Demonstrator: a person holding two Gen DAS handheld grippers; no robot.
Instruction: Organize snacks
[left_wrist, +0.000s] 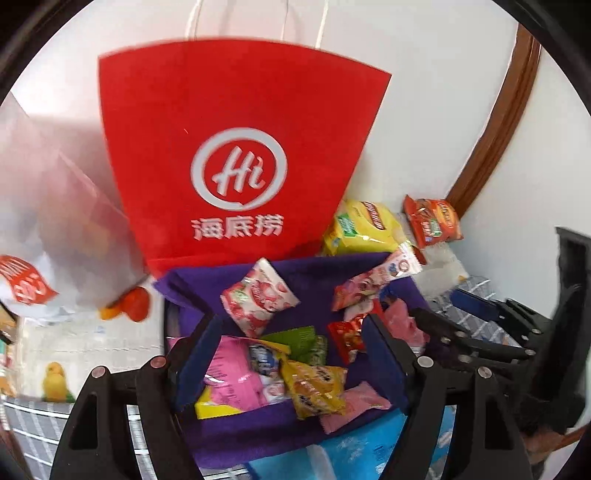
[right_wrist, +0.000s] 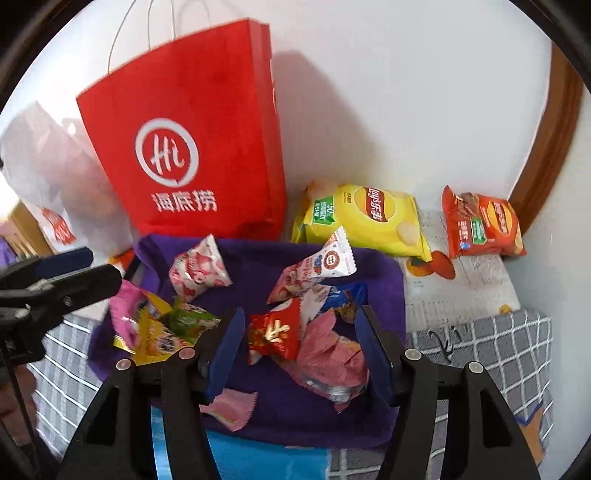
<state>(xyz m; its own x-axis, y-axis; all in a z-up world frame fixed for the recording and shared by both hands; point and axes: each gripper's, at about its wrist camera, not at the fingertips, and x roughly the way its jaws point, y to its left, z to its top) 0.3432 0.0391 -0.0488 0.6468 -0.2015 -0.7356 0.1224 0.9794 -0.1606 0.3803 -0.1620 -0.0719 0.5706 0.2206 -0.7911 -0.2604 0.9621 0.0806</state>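
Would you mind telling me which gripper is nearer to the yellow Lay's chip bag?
Right. The right gripper hovers over the purple bin's right side, just before the yellow Lay's bag; the left gripper is across the bin.

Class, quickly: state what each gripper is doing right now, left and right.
Left gripper: open, holding nothing, above snack packets in the purple fabric bin.
Right gripper: open, holding nothing, above the small red snack packet.

A red bag (right_wrist: 192, 147) stands behind a purple cloth (right_wrist: 376, 273), beside a yellow packet (right_wrist: 369, 221) and grey checked fabric (right_wrist: 498, 350).
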